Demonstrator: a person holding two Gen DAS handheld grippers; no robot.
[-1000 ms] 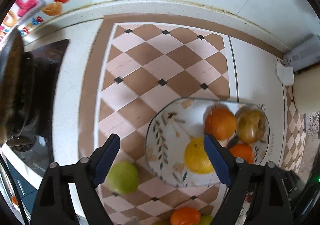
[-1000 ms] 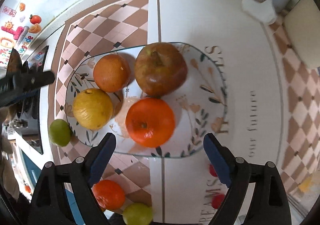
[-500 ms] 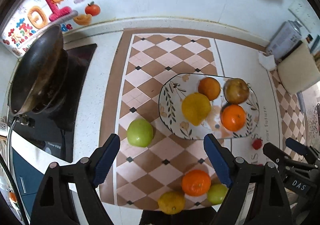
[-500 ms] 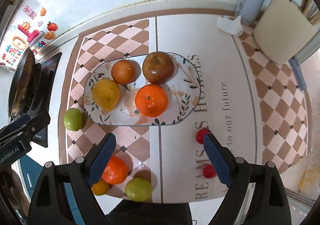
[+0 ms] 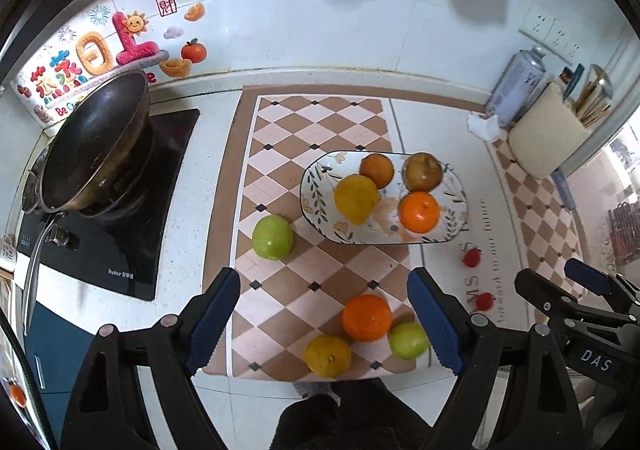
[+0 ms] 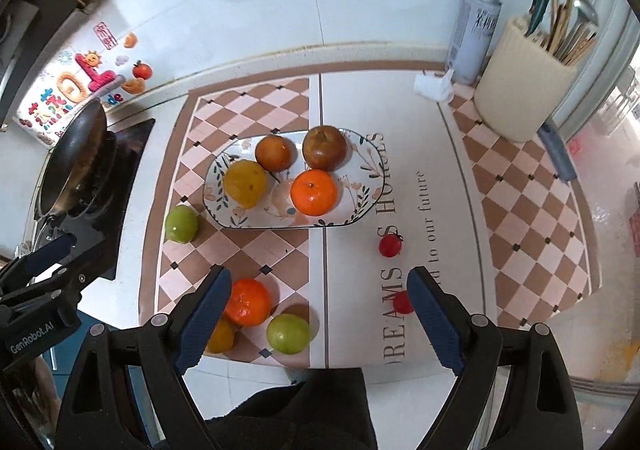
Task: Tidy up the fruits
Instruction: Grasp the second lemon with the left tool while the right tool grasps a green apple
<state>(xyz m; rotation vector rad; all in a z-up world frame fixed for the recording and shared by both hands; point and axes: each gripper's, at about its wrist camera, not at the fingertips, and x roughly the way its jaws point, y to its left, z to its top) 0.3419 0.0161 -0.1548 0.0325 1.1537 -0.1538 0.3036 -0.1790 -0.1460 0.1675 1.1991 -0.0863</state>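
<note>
A floral oval plate on the checkered mat holds several fruits: a yellow one, a small orange, a brown apple and a bright orange. A green apple lies left of the plate. Near the counter's front edge lie an orange, a yellow citrus and a green fruit. Two cherry tomatoes lie on the white mat. My left gripper and right gripper hang high above, both open and empty.
A dark wok sits on a black cooktop at the left. At the back right stand a spray can, a cream utensil holder and a crumpled tissue. The person's dark clothing shows at the bottom.
Both grippers have risen and pulled back from the plate, so much more of the counter and the fruits near the front edge show now. Nothing was picked up; the jaws stay wide.
</note>
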